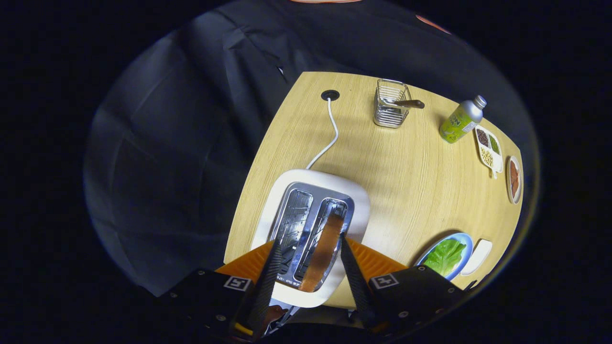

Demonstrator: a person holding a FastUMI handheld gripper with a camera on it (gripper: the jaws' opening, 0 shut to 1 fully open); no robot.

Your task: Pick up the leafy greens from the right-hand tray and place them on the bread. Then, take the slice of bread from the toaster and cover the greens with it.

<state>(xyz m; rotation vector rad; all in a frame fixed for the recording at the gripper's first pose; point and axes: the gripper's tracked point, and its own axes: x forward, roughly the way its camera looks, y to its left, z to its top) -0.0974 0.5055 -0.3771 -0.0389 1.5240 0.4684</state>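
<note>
Wooden table (392, 181), light grain, curved far edge. Round black cable port (330, 95) set into the tabletop near the far edge; a white cord (333, 130) runs out of it across the wood.

Wire basket (390, 109), square, metal, stands right of the port. A utensil with a dark brown handle (406, 102) sticks out over its rim, pointing right.

Green-labelled bottle (461, 120) with a silver neck and cap stands further right, leaning in the fisheye.

Just beside it, a white divided dish (489, 148) holding dark, green and pale beans in separate compartments. Next along, a small oval dish (514, 179) with reddish-brown contents.
</note>
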